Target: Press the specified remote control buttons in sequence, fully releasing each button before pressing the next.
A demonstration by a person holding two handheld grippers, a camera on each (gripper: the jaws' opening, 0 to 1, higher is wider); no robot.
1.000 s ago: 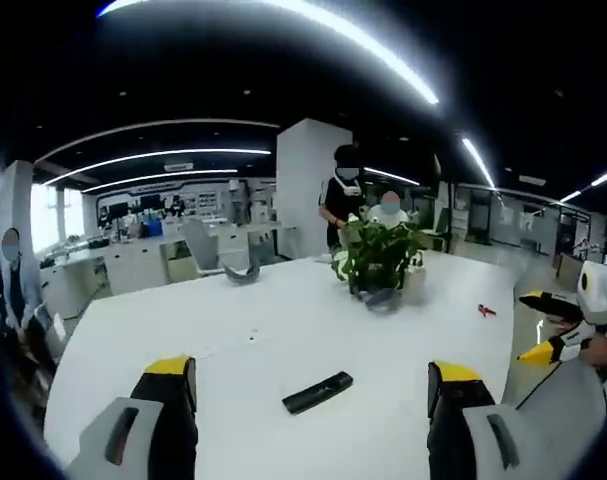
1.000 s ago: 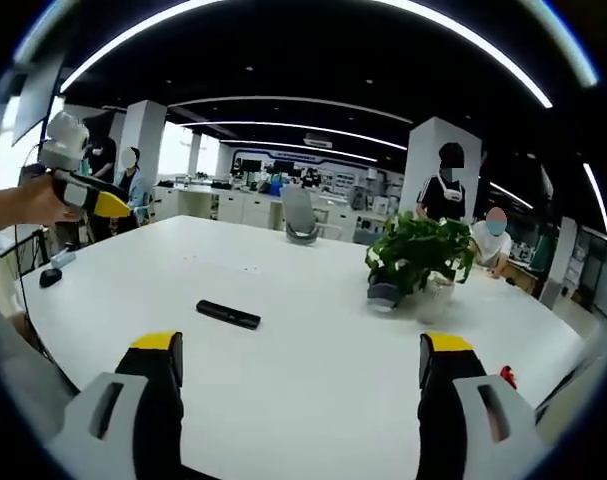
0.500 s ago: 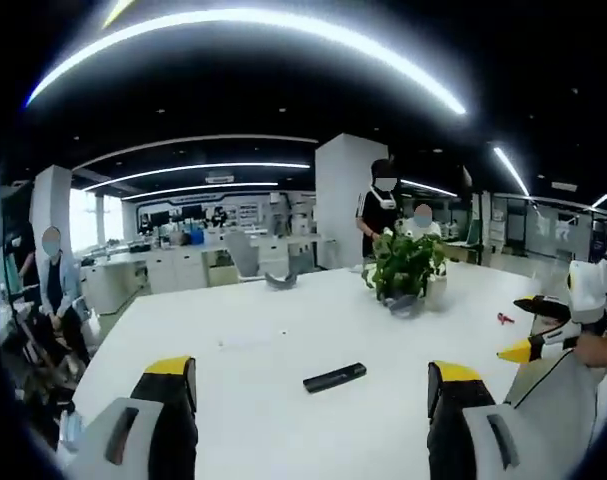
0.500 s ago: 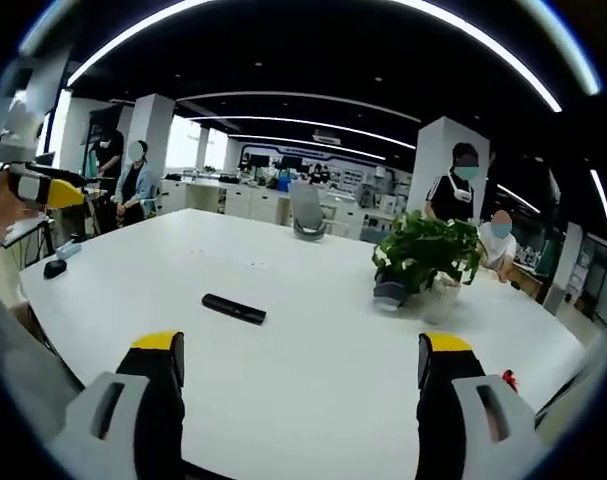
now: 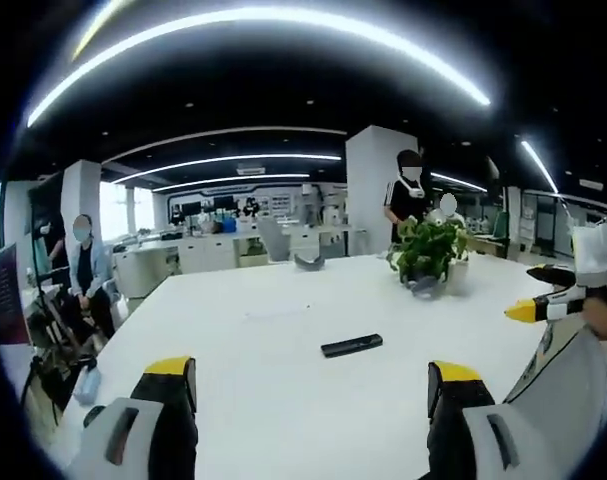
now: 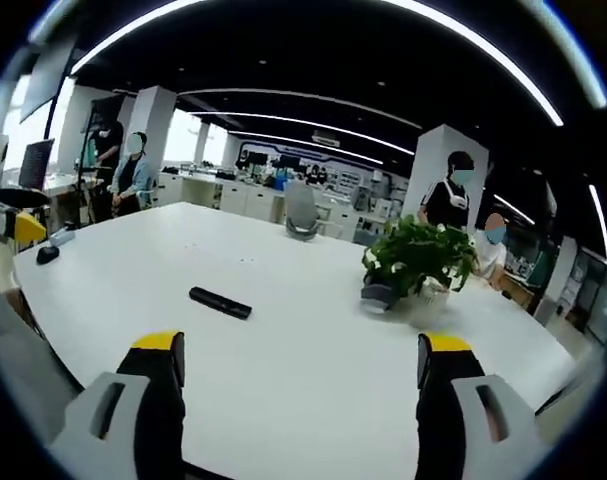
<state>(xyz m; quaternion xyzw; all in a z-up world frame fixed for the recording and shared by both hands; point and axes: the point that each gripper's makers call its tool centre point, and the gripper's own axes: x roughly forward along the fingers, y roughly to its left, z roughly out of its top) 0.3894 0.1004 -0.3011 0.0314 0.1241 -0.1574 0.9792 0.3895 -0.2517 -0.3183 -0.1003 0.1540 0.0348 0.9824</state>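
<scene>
Now both tools idle above the white table (image 5: 283,330), holding nothing. Left gripper (image 5: 311,385) jaws spread wide; right gripper (image 6: 301,372) jaws wide too. Black remote control (image 5: 351,345) lies flat on the table, well apart from both grippers; in the right gripper view it sits at (image 6: 220,302). Potted plant (image 6: 416,262) stands on the table beyond the remote. Black mouse (image 6: 47,254) near the table edge.

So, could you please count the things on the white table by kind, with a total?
Remote control: 1
Potted plant: 1
Computer mouse: 1
Grey object beside the plant: 1
Total: 4
</scene>
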